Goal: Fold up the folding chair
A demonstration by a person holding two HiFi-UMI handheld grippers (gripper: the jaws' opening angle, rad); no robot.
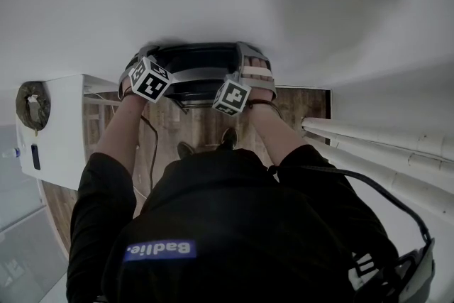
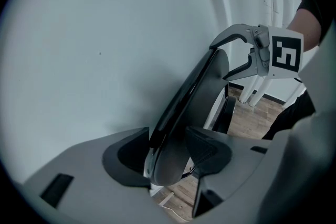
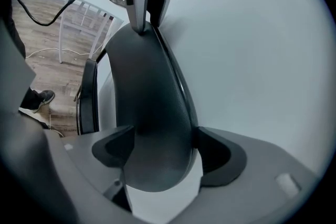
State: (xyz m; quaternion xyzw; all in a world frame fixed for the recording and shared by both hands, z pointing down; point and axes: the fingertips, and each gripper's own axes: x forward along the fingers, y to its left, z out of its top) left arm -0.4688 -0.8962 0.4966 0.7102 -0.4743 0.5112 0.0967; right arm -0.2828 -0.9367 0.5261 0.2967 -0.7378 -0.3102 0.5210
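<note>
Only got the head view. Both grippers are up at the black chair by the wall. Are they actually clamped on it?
Observer: Yes for the left gripper. Its own view shows both jaws pressing the edge of the dark backrest.
Operator: Right one?
Observer: The right gripper is shut on the backrest too; the panel fills the gap between its jaws.
Operator: Seat folded?
Observer: The seat panel stands upright, close beside the backrest, so it looks folded or nearly so.
</note>
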